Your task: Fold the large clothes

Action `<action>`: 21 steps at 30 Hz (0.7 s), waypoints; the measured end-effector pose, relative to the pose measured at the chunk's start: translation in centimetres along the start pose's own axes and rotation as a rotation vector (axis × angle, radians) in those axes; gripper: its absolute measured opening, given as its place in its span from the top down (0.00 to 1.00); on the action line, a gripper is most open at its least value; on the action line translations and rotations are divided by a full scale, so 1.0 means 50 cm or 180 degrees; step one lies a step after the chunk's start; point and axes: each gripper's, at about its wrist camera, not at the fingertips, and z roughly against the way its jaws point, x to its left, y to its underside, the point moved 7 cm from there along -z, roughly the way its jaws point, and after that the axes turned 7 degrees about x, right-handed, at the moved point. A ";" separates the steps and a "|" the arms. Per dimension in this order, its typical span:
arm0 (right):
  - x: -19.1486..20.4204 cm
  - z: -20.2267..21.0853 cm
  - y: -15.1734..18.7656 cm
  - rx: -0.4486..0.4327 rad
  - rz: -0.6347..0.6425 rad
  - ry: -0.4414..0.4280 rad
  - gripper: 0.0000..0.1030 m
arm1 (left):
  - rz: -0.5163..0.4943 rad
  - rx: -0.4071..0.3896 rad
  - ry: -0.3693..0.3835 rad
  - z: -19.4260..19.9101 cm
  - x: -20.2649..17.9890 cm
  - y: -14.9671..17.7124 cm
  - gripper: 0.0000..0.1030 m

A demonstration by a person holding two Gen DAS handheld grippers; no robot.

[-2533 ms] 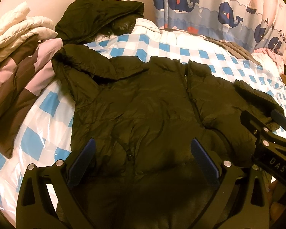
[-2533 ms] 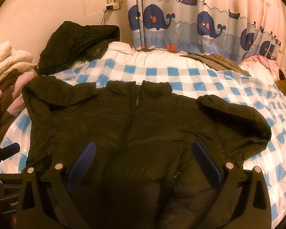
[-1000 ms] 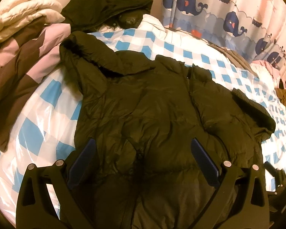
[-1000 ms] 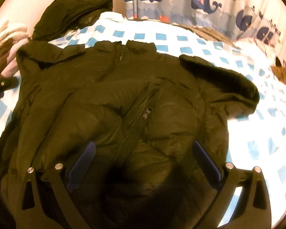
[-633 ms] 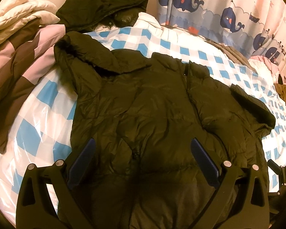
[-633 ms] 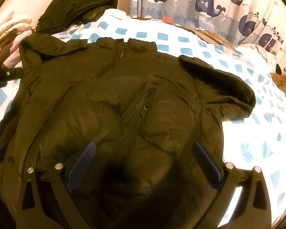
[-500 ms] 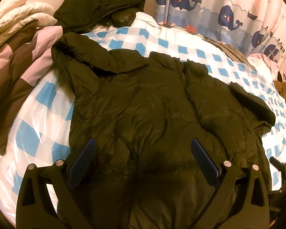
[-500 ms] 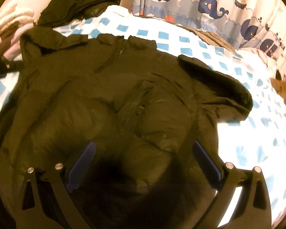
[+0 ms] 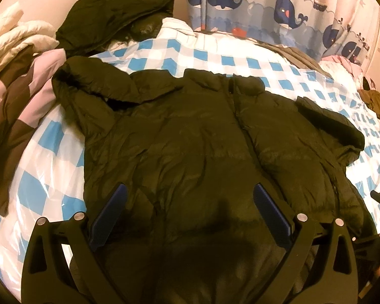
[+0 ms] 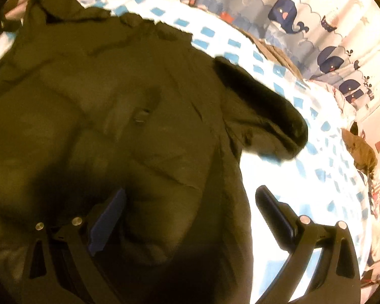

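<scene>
A large dark puffer jacket (image 9: 202, 139) lies spread front-up on the blue-and-white checked bed cover (image 9: 38, 172), zip down its middle, one sleeve out to each side. My left gripper (image 9: 190, 190) hovers open over the jacket's lower middle, nothing between its blue pads. In the right wrist view the same jacket (image 10: 114, 106) fills the left, its right sleeve (image 10: 261, 101) stretching over the cover. My right gripper (image 10: 190, 195) stands open above the jacket's lower right edge, one finger over fabric, the other over the checked cover (image 10: 304, 177). That view is blurred.
A second dark jacket (image 9: 114, 17) is heaped at the bed's head. A folded pink, brown and white quilt (image 9: 15, 76) lies at the left. Whale-print curtains (image 9: 253, 2) hang behind. Brownish clothes (image 9: 375, 101) lie at the far right edge.
My right gripper has swung right and tilted, now over the jacket's right edge and sleeve. My left gripper has barely moved. The jacket lies as before.
</scene>
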 end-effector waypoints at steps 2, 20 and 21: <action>-0.034 -0.031 0.028 0.0079 -0.0105 -0.0115 0.05 | -0.0042 -0.0008 -0.0018 0.000 -0.004 -0.001 0.06; -0.214 -0.099 -0.360 -0.0194 0.0470 0.0777 0.05 | 0.0054 0.0115 0.0174 -0.074 -0.084 -0.012 0.07; -0.206 -0.131 -0.388 -0.0132 0.0574 0.0835 0.05 | 0.0066 0.0105 0.0230 -0.075 -0.090 -0.012 0.07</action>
